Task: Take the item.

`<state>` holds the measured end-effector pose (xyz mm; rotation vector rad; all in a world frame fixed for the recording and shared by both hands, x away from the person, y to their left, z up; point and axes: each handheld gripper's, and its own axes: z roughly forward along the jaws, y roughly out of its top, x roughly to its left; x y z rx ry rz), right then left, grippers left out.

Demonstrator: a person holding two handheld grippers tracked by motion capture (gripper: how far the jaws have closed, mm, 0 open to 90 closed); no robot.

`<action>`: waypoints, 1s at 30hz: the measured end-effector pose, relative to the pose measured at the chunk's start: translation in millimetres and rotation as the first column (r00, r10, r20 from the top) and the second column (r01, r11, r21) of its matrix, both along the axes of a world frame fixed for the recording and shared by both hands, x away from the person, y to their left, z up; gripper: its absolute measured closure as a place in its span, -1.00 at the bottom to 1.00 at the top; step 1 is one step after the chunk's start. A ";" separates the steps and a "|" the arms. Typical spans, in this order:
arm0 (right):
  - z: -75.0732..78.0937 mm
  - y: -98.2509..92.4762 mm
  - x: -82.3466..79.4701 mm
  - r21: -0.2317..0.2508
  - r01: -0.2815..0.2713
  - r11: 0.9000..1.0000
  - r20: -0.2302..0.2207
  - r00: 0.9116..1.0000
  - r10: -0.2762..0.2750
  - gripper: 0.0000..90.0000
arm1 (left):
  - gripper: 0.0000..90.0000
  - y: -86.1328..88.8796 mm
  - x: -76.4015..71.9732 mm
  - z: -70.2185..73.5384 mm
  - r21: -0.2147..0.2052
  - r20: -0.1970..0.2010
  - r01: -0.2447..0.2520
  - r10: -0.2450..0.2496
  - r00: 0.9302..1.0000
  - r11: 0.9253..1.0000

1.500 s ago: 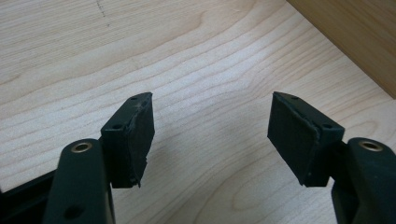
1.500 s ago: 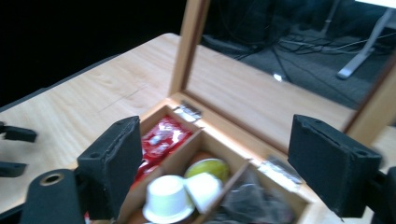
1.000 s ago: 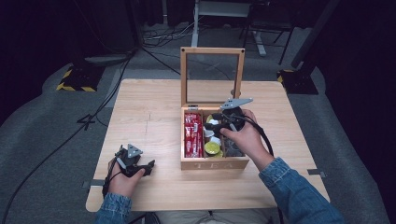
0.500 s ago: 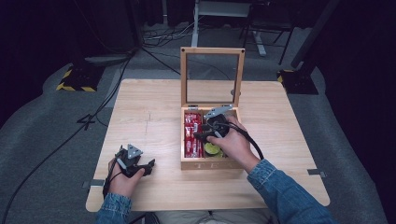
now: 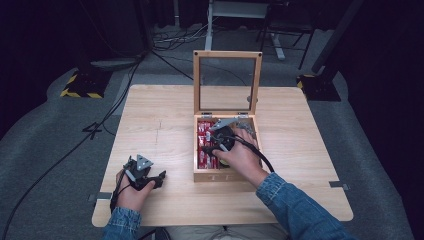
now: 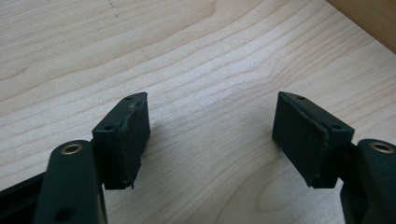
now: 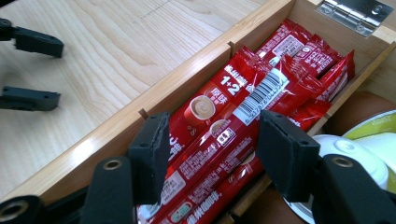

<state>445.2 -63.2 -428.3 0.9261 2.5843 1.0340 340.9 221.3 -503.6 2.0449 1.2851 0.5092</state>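
From above, the wooden box [image 5: 227,172] sits mid-table, glass lid [image 5: 227,82] upright at its back edge. The right gripper [image 5: 214,145] dips into the box's left compartment, while the left gripper [image 5: 150,177] rests on bare table [image 5: 150,120] near the front edge, well apart.

Left gripper view: jaws spread wide over empty wood.

Right gripper view: jaws, just widening, hang apart over red coffee sachets [image 7: 233,112], pressing nothing, box walls close on both sides.
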 end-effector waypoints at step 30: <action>9.4 4.5 -7.1 0.040 -0.028 0.999 -0.041 0.999 0.029 0.95 | -0.38 -0.1 0.2 -0.1 -0.004 0.000 -0.001 0.001 1.000 1.000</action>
